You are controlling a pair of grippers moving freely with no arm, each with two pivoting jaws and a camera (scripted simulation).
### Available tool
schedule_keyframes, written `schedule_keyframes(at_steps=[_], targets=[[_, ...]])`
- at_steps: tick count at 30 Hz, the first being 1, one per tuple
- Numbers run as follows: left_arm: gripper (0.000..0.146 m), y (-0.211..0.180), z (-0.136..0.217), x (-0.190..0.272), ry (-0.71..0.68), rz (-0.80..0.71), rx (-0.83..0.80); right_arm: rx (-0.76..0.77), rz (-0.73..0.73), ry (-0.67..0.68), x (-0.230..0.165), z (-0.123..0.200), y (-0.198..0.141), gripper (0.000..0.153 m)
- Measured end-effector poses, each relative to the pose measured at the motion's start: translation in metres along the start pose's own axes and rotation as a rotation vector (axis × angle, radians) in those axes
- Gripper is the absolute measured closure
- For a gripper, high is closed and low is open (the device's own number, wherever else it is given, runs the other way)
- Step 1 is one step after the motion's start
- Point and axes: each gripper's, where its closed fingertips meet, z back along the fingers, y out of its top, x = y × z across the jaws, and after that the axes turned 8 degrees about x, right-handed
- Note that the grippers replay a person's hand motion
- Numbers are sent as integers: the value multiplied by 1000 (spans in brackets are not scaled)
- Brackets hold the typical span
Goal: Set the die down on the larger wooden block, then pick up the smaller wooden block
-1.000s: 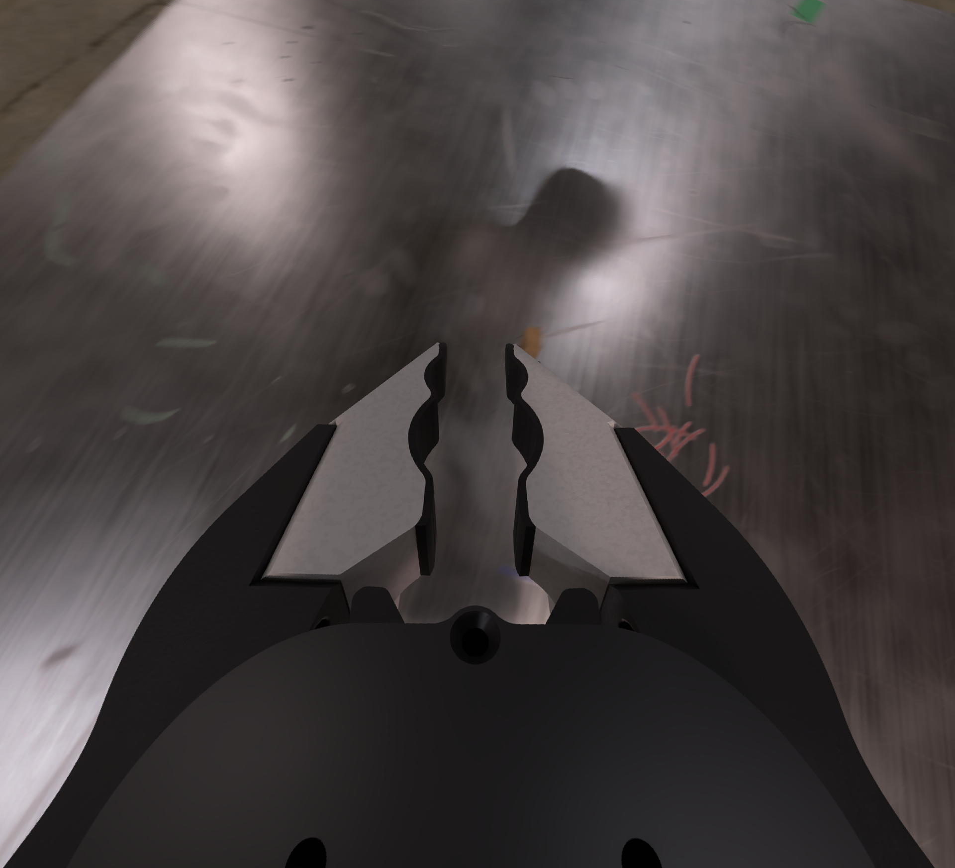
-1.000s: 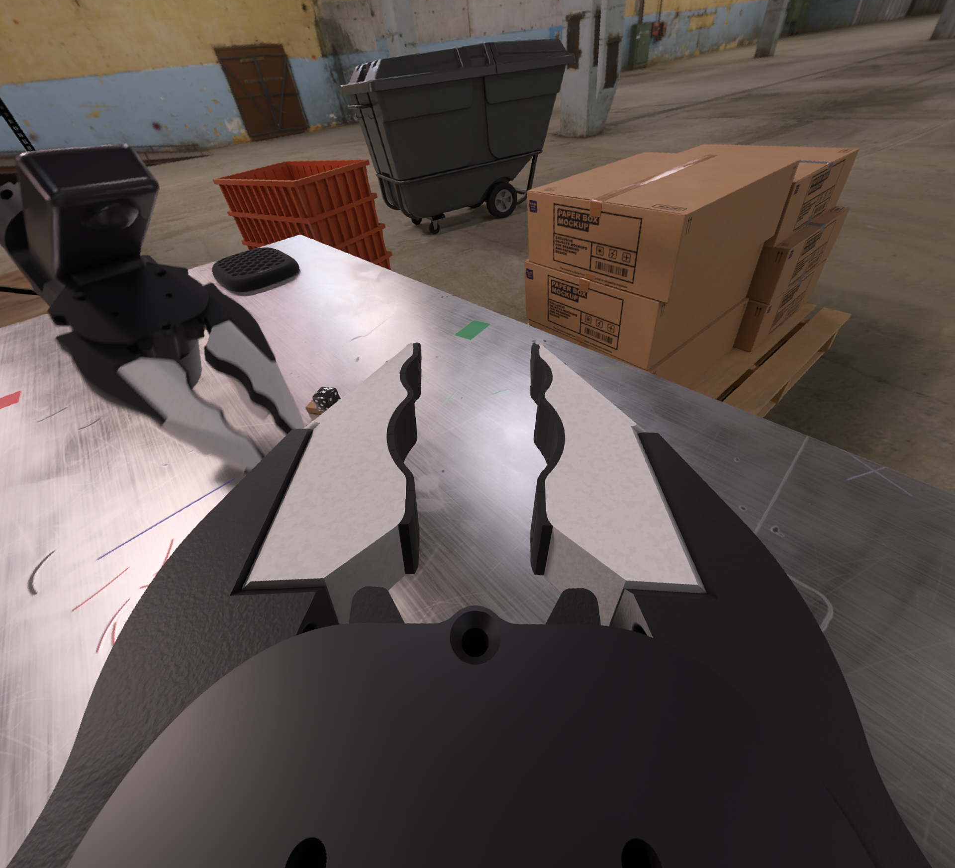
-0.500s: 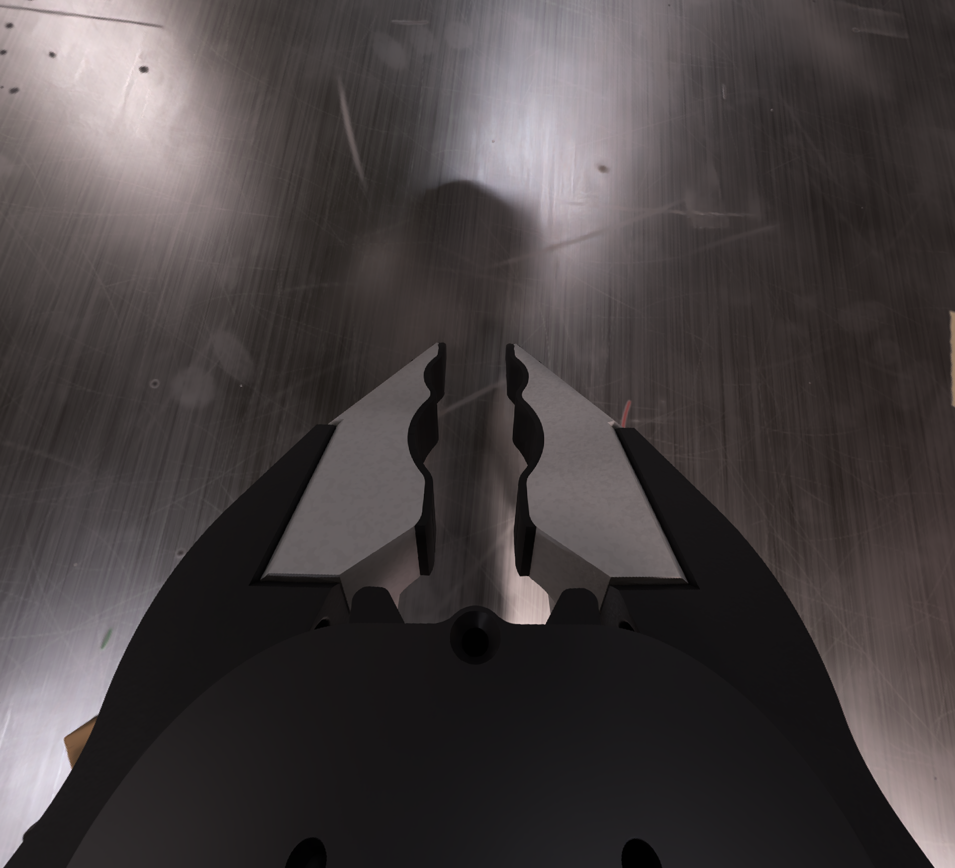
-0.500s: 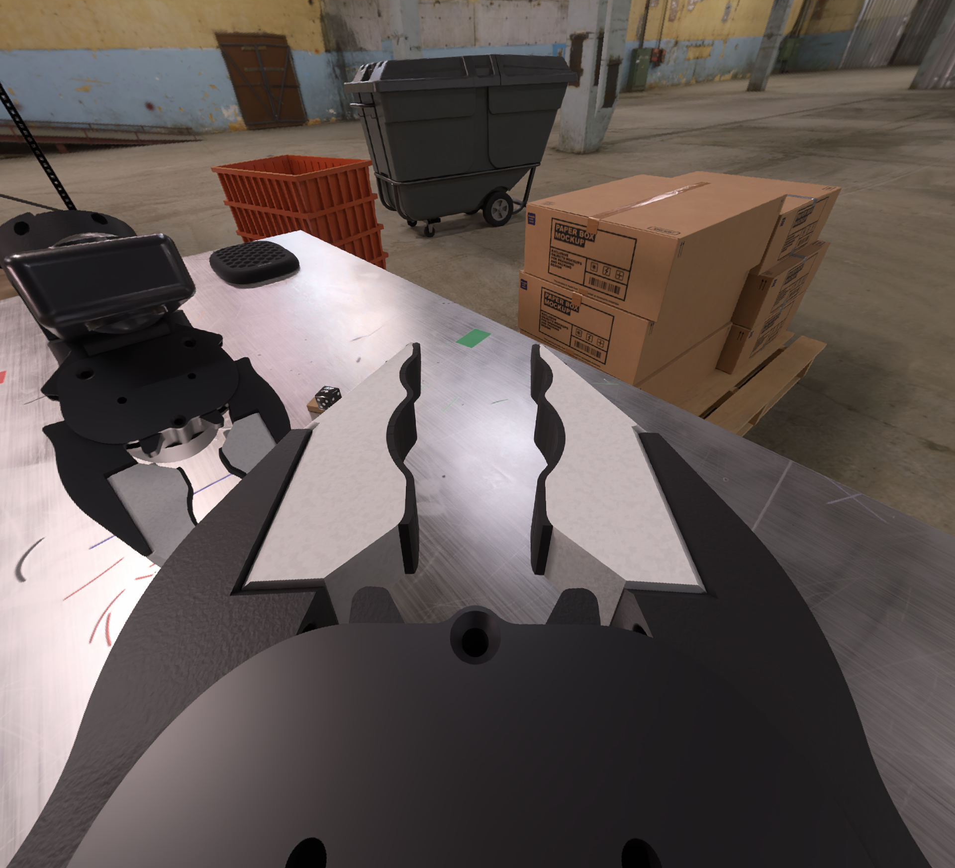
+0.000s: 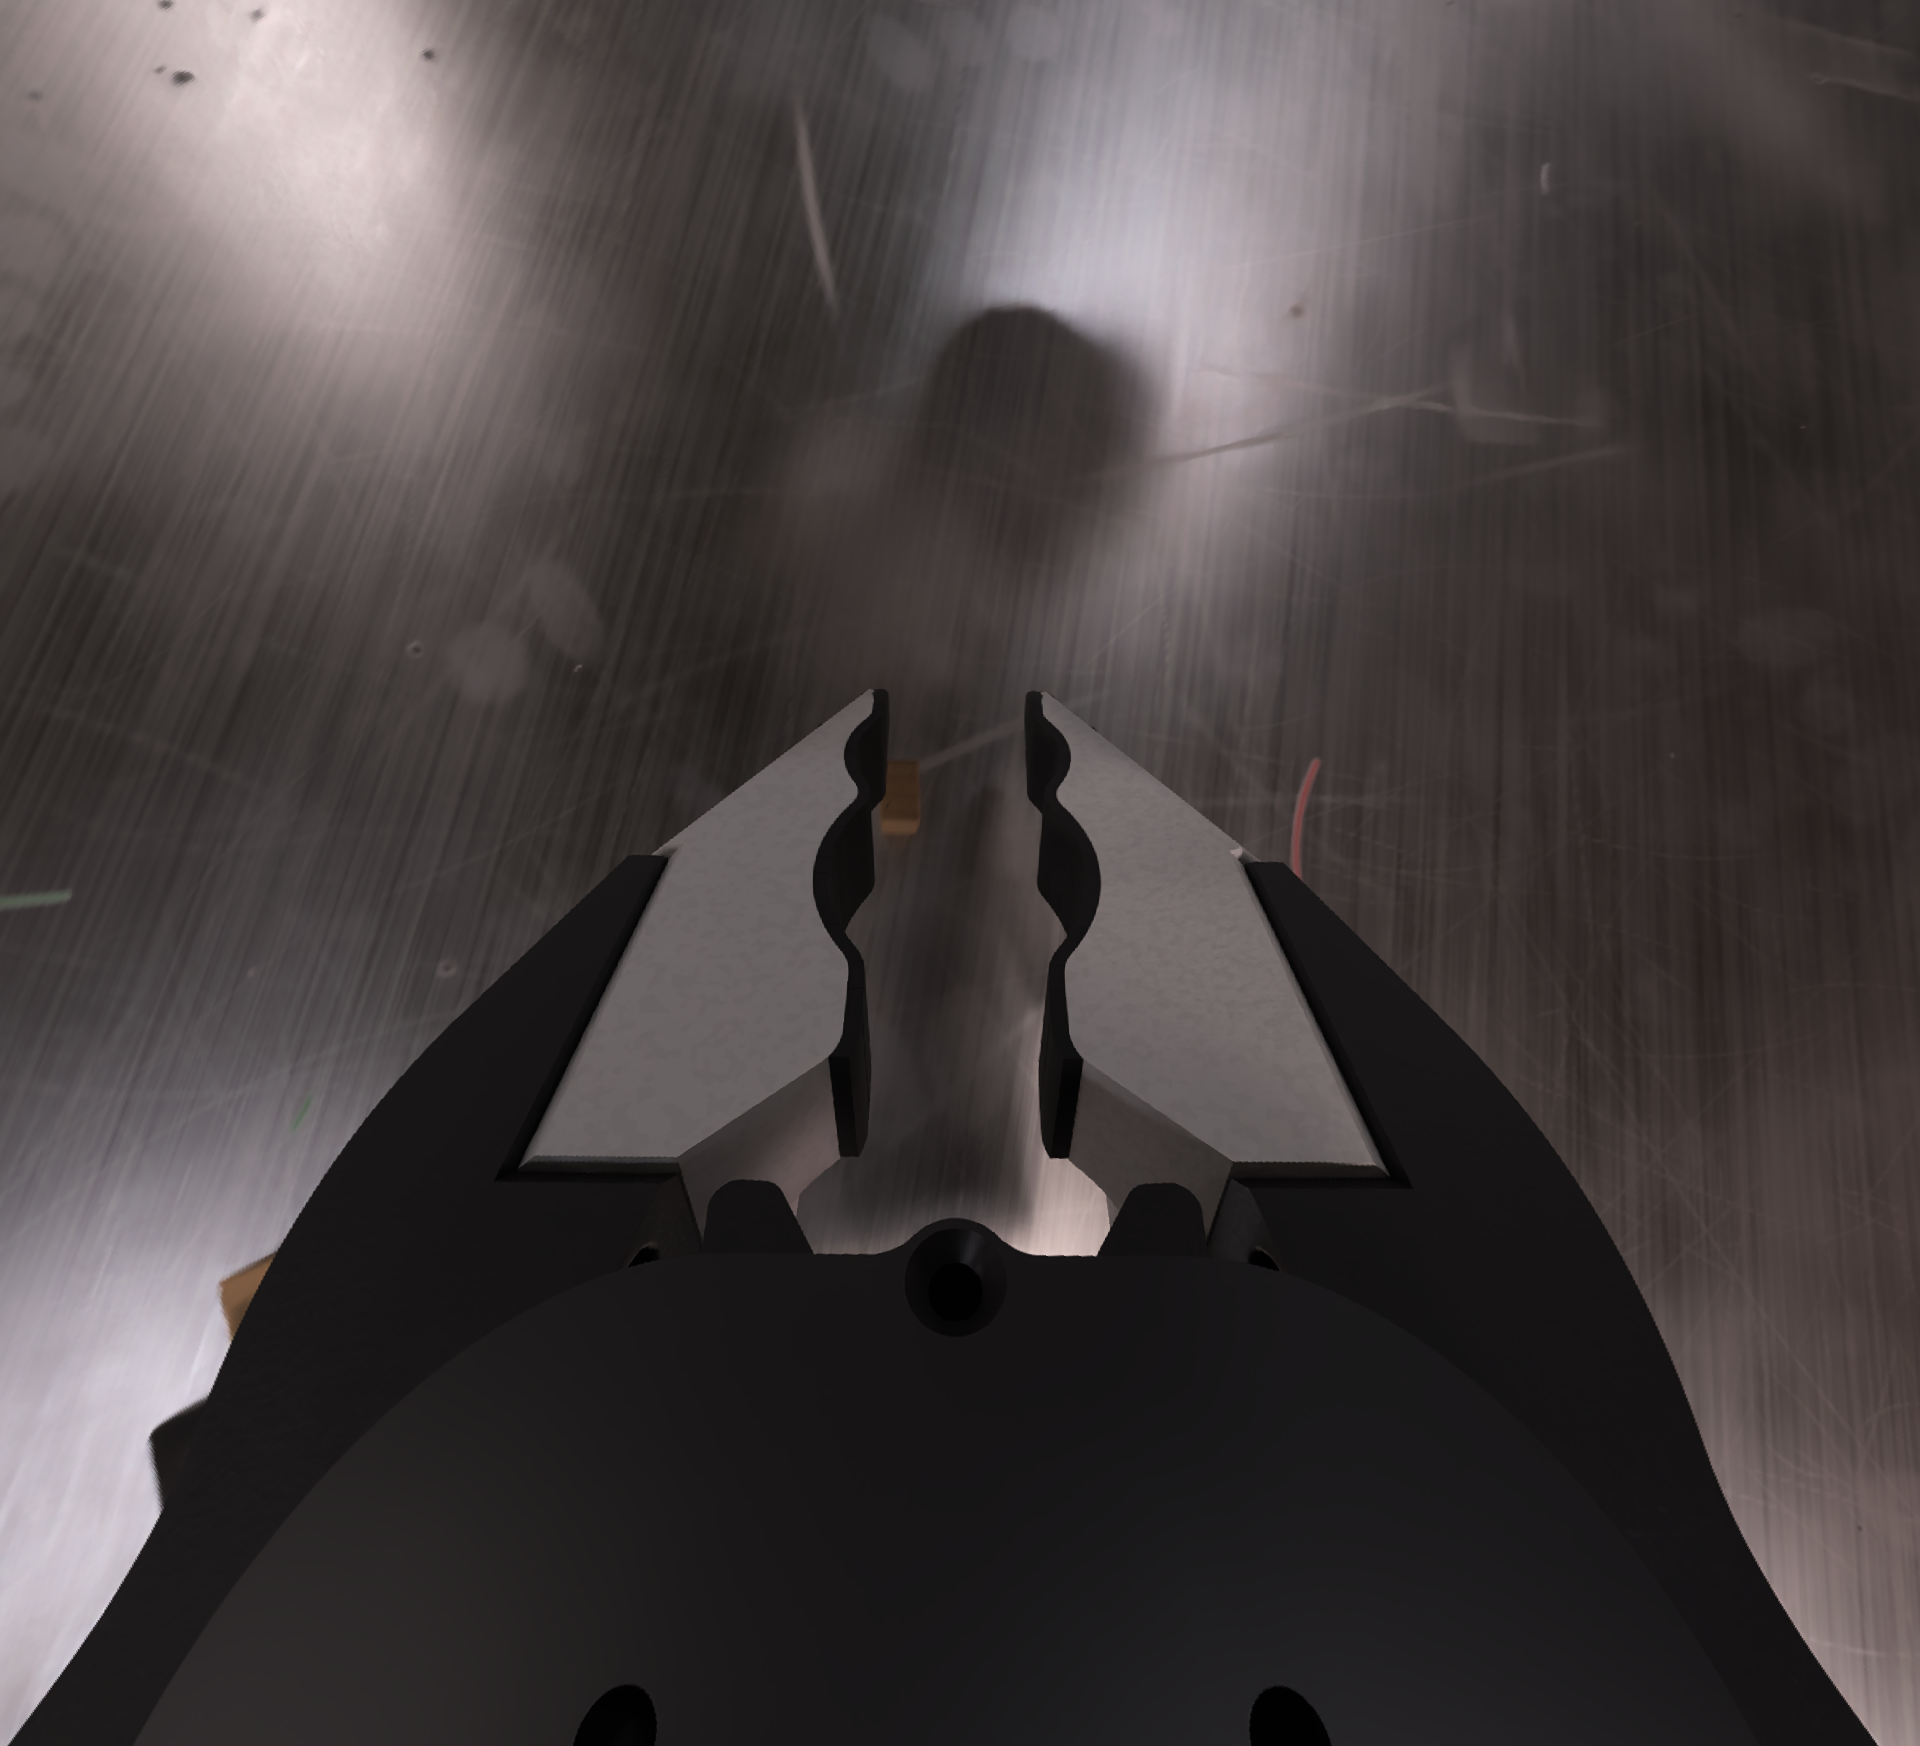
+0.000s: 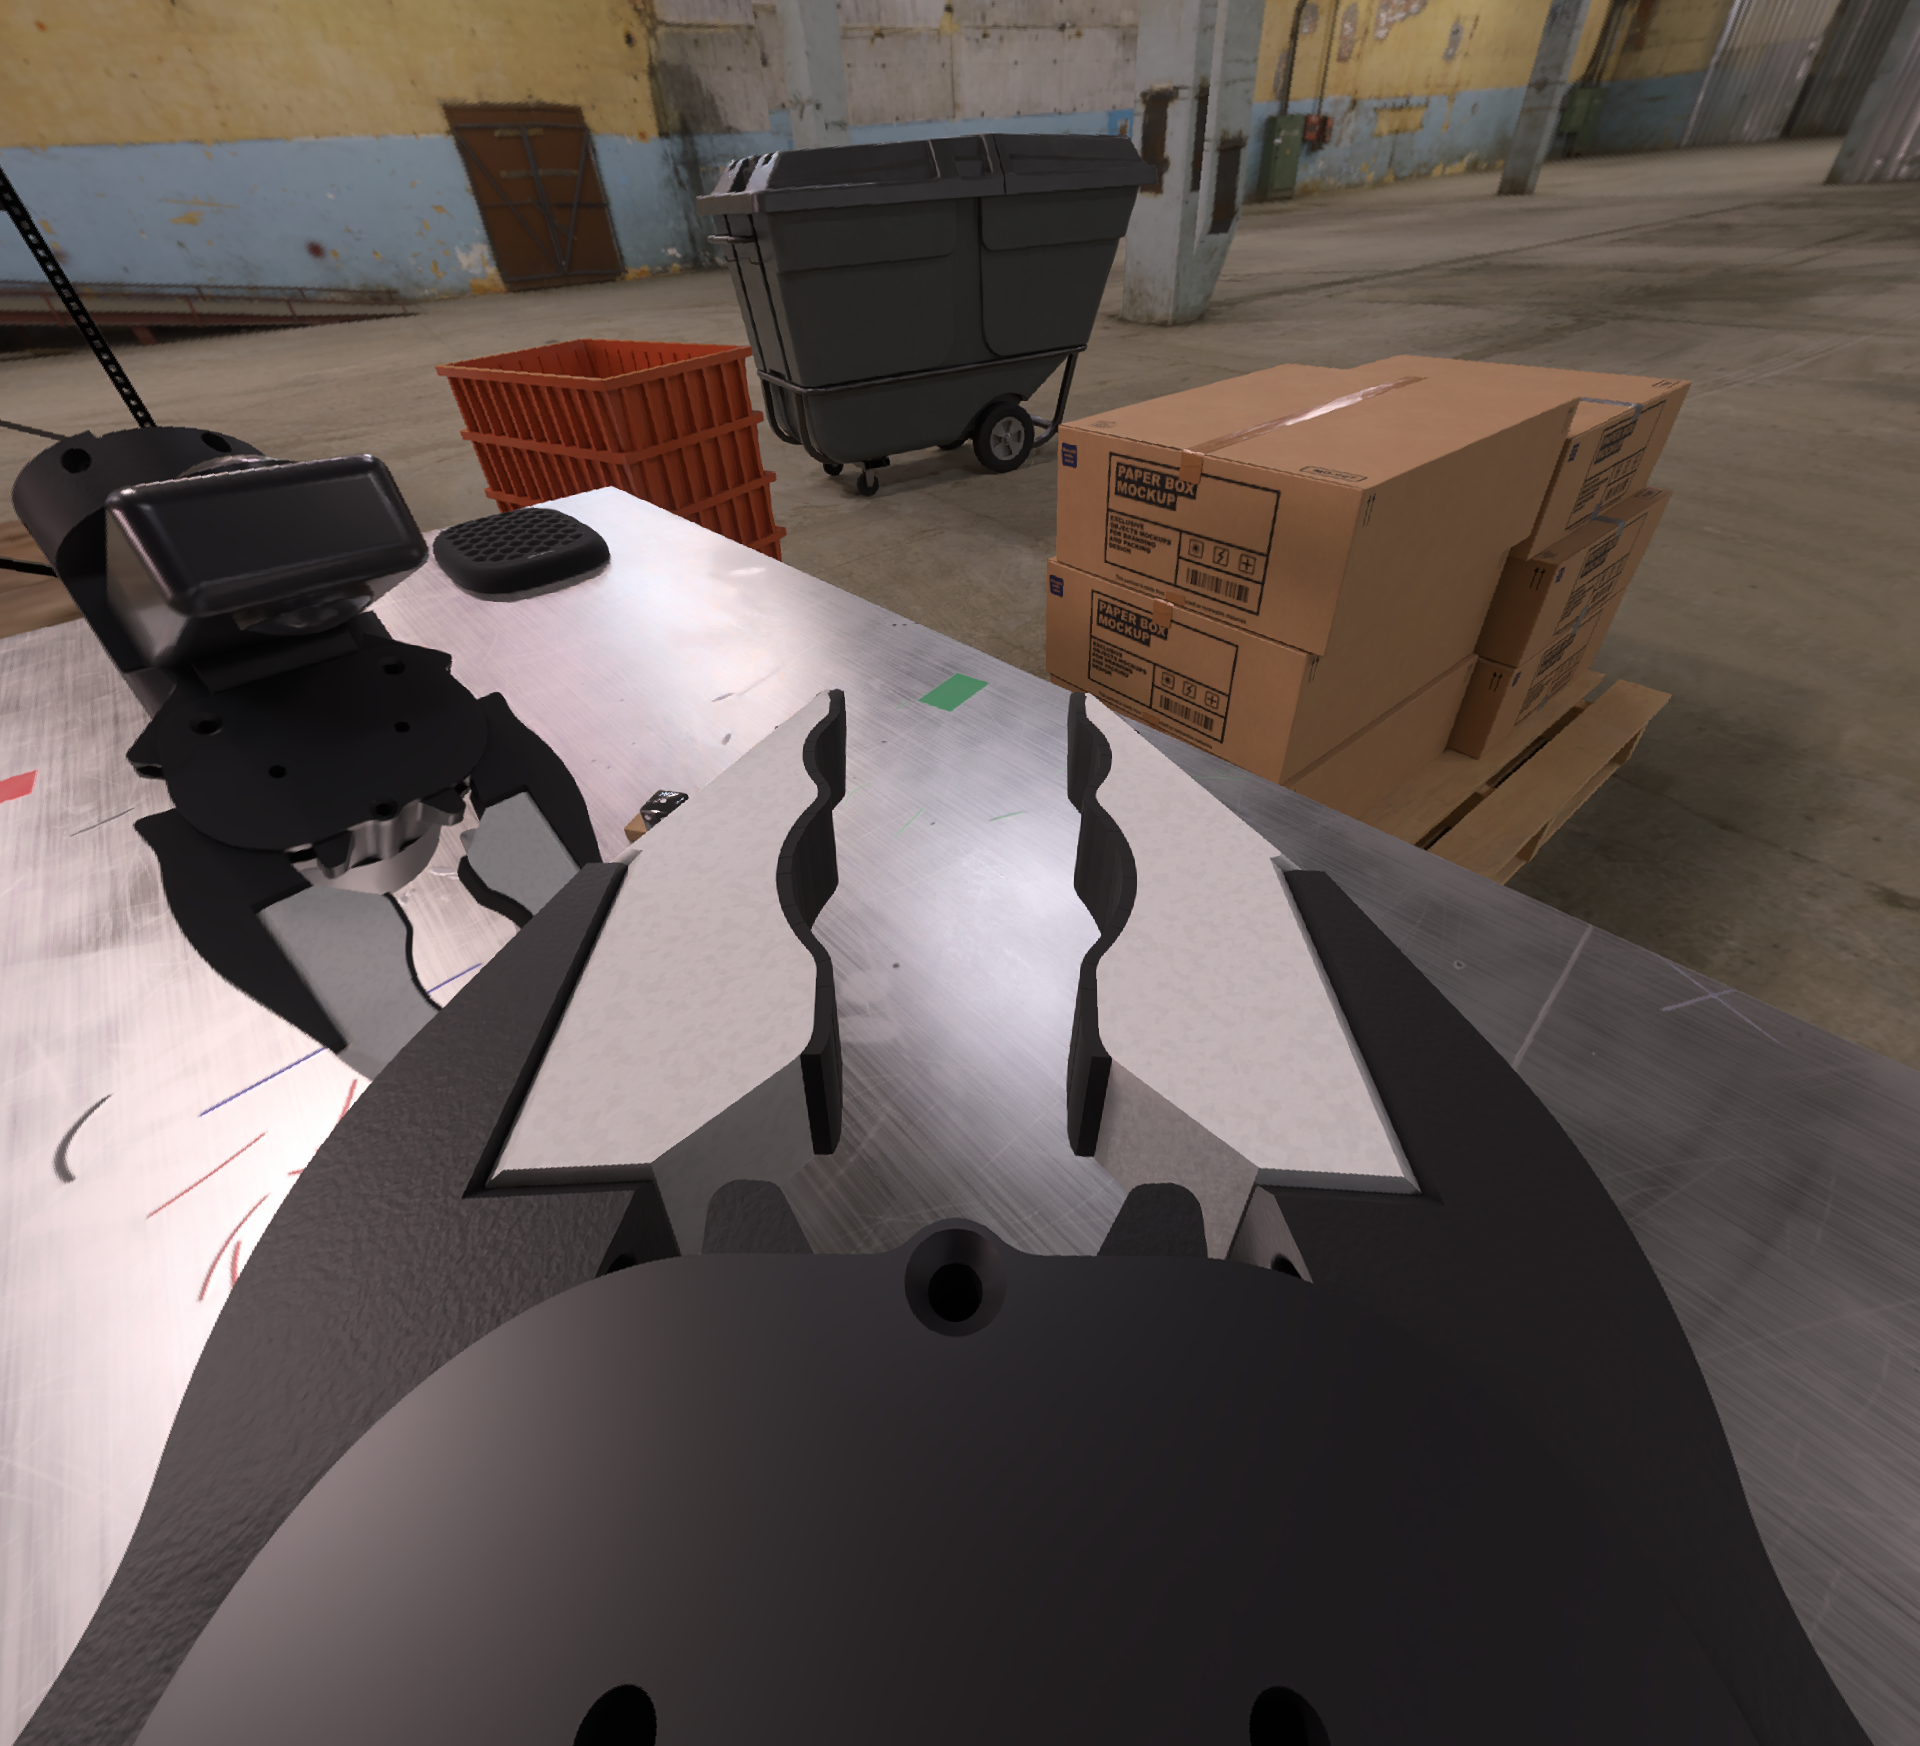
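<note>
Underneath everything, a scratched metal tabletop (image 6: 1351,990). Past its far edge, on the floor: stacked cardboard boxes (image 6: 1340,553) on a pallet, a grey wheeled bin (image 6: 925,294), an orange crate (image 6: 613,429). Low over the near corner, the right tool (image 6: 956,709), spread wide, nothing between its fingers. Off to its left, the left tool (image 6: 436,958), tipped down toward the tabletop (image 5: 416,449), spread too and pinching nothing. On the far corner, a black perforated pad (image 6: 520,548); nearer, a green patch (image 6: 954,690) stuck flat to the metal. Seen through the gap of the left tool (image 5: 956,709), close by its left finger, a small tan wooden block (image 5: 902,797) lying on the tabletop; touching the finger or not, cannot tell. Beside the same tool's body, a second tan wooden corner (image 5: 241,1293), mostly hidden; larger or smaller, cannot tell. In the right wrist view, just past the right tool's left fingertip, the black die (image 6: 662,803), sitting on a tan piece of wood (image 6: 632,829), apart from both tools.
</note>
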Motion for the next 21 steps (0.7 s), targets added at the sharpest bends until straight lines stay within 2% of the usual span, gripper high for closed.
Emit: schedule_keyframes(at_steps=[6, 8, 12, 15, 21], targets=[[128, -15, 5, -9, 26, 15, -50, 4, -9, 2, 1, 1, 0, 110], [138, -16, 4, -11, 47, -2, -60, 4, -8, 1, 1, 1, 0, 110], [139, -13, 9, -14, 67, -19, -45, 3, -9, -3, 2, 1, 0, 110], [139, -15, 25, -32, 138, 5, -38, 6, -10, -4, 3, 2, 0, 110], [139, -41, 81, -82, 337, 120, -54, 7, -11, -5, 3, 2, 0, 110]])
